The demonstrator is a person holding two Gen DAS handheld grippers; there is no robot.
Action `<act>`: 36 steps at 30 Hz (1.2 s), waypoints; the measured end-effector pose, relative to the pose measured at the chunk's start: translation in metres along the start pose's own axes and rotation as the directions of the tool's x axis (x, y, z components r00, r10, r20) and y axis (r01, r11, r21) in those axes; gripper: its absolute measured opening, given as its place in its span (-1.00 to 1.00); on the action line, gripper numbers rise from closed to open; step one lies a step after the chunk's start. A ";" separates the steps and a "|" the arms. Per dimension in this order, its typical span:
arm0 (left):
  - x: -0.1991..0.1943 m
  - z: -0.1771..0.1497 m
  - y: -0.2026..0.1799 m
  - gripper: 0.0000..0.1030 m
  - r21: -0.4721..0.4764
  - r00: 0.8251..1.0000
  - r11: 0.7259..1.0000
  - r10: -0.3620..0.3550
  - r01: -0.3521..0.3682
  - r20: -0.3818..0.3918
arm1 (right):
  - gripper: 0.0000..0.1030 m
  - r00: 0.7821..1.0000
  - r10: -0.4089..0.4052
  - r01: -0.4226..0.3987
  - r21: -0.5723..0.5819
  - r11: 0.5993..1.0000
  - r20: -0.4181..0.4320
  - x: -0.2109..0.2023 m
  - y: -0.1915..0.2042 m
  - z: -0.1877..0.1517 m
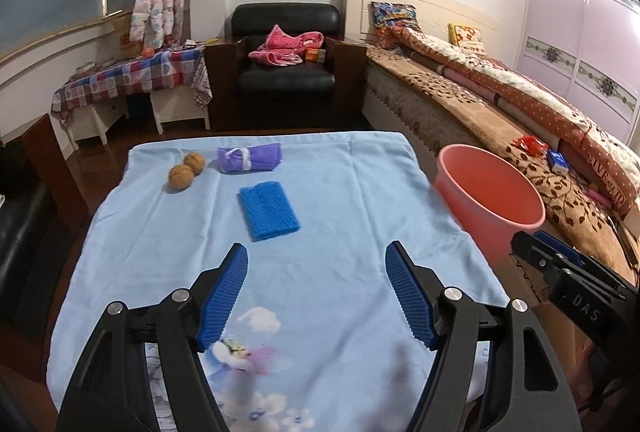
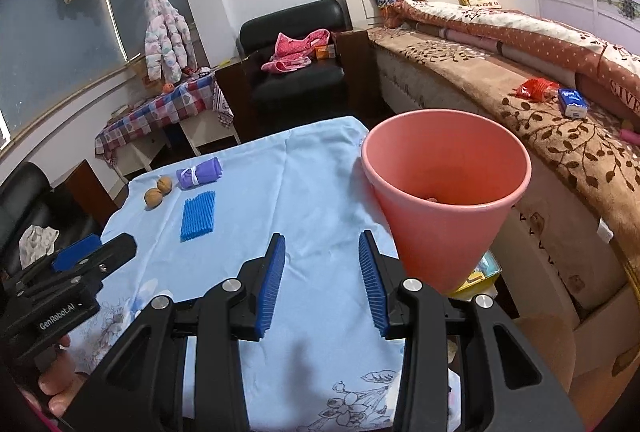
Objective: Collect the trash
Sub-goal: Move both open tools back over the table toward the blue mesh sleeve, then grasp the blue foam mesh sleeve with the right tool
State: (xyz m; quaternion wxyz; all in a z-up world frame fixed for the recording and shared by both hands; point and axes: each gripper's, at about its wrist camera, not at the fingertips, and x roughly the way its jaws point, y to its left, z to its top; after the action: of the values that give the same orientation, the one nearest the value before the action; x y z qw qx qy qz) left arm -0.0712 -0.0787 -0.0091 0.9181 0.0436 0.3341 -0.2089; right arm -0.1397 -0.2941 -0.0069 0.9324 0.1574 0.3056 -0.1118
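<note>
Hovering over the blue cloth (image 1: 320,191), left gripper (image 1: 316,264) and right gripper (image 2: 322,252) both gape empty.

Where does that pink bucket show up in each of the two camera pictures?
Left wrist view: pink bucket at the right, past the table's right edge.
Right wrist view: pink bucket near the centre, right of the gripper.
Shared landmark: the blue mesh pad on the light blue cloth.

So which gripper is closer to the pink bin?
Right. The right gripper hangs just beside the bin, low by its wall. The left gripper is farther off, over the middle of the blue cloth.
</note>
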 end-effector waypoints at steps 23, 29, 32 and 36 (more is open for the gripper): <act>0.038 0.003 0.110 0.21 -0.031 0.990 0.991 0.130 -0.132 -0.049 | -0.24 0.953 0.217 -0.243 -0.107 0.964 -0.210 0.094 0.083 0.006; 0.054 0.025 0.129 0.20 -0.008 0.988 0.989 0.147 -0.148 -0.044 | -0.24 0.932 0.253 -0.293 -0.130 0.947 -0.259 0.126 0.117 0.017; 0.067 0.037 0.141 0.20 -0.005 0.985 0.986 0.167 -0.168 -0.048 | -0.24 0.924 0.255 -0.299 -0.122 0.946 -0.285 0.144 0.127 0.021; 0.092 0.049 0.159 0.20 -0.034 0.981 0.982 0.180 -0.183 -0.078 | -0.24 0.917 0.244 -0.292 -0.115 0.950 -0.315 0.168 0.134 0.028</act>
State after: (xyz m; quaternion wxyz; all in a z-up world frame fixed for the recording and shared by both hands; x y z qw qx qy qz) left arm 0.0870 0.0221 -0.0389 0.9208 0.0629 0.3671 -0.1156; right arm 0.0488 -0.1990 -0.0571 0.8919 0.1376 0.4256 0.0669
